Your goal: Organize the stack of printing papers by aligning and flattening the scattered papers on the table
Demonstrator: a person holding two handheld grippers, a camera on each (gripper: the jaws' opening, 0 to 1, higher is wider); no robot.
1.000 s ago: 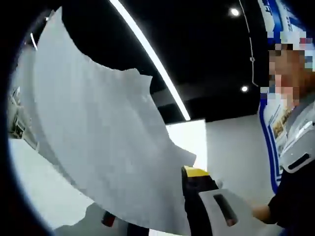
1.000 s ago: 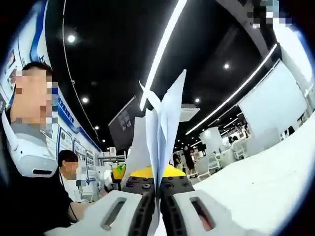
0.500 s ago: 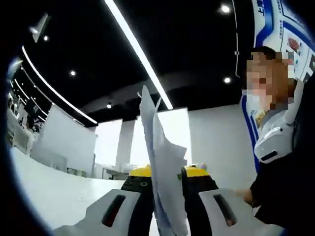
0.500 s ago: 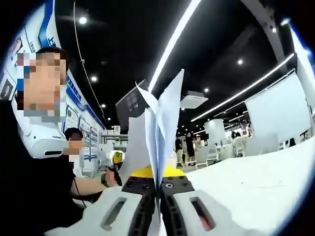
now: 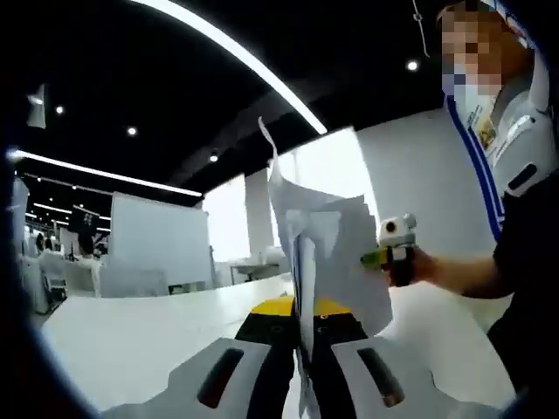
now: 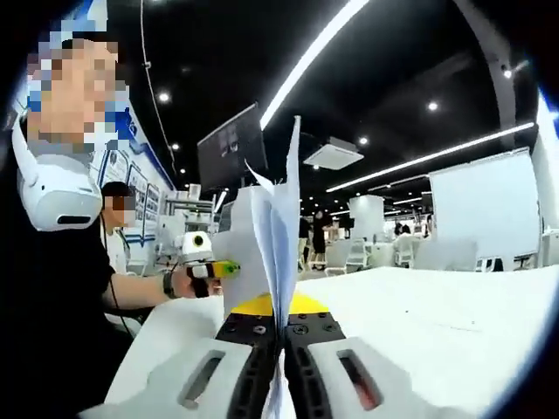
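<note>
A stack of white printing papers (image 5: pixel 330 234) stands on edge between the jaws of my left gripper (image 5: pixel 300 325), which is shut on its lower edge. The sheets fan apart at the top, with uneven corners. In the right gripper view the same papers (image 6: pixel 269 229) rise upright from my right gripper (image 6: pixel 281 328), also shut on them. The right gripper (image 5: pixel 395 251) appears small in a hand past the sheets in the left gripper view. The left gripper (image 6: pixel 204 264) appears the same way in the right gripper view. The white table (image 5: pixel 131 332) lies below.
A person in a dark top (image 6: pixel 61 288) stands close at the table's side. The table top (image 6: pixel 437 314) runs wide and white to the right. Far behind it are white partitions (image 5: pixel 153 249), chairs and desks.
Both views have tipped down, bringing in more of the table and the opposite gripper. In the left gripper view the papers have swung from broadside to edge-on between the jaws.
</note>
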